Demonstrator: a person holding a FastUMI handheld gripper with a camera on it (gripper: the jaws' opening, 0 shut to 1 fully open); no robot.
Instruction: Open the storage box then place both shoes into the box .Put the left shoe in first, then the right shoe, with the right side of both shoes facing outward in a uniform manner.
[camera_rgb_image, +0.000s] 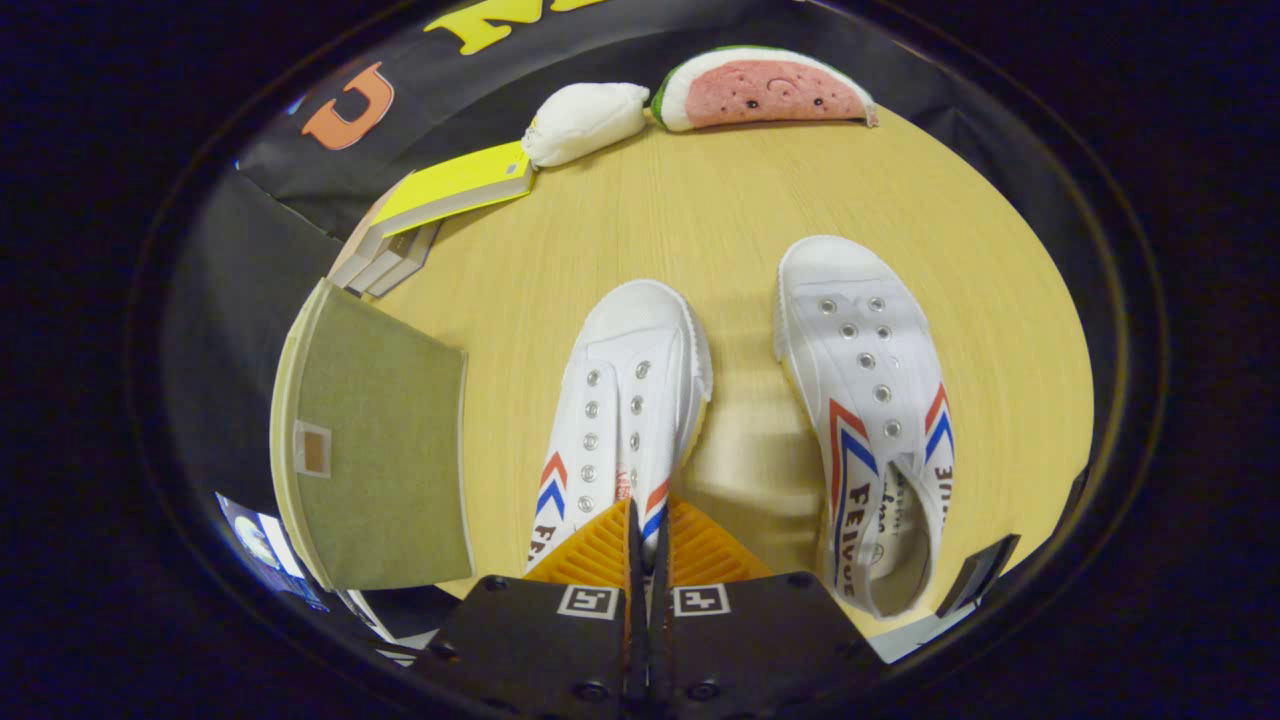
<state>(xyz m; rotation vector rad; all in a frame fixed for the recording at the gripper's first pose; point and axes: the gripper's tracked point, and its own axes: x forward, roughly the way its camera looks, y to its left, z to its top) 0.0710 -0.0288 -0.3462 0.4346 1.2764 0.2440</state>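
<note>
gripper view | rides on gripper (645, 530) | looks steeply down along fingers | close above table (720, 210)

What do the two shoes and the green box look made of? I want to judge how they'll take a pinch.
Left shoe and right shoe: likely white canvas, matte, with metal-looking eyelets and rubbery toe rims. Green box: apparently woven fabric over a stiff panel, matte, flat-sided. The tool has its fingers nearly together over the left shoe's heel; grip unclear.
</note>
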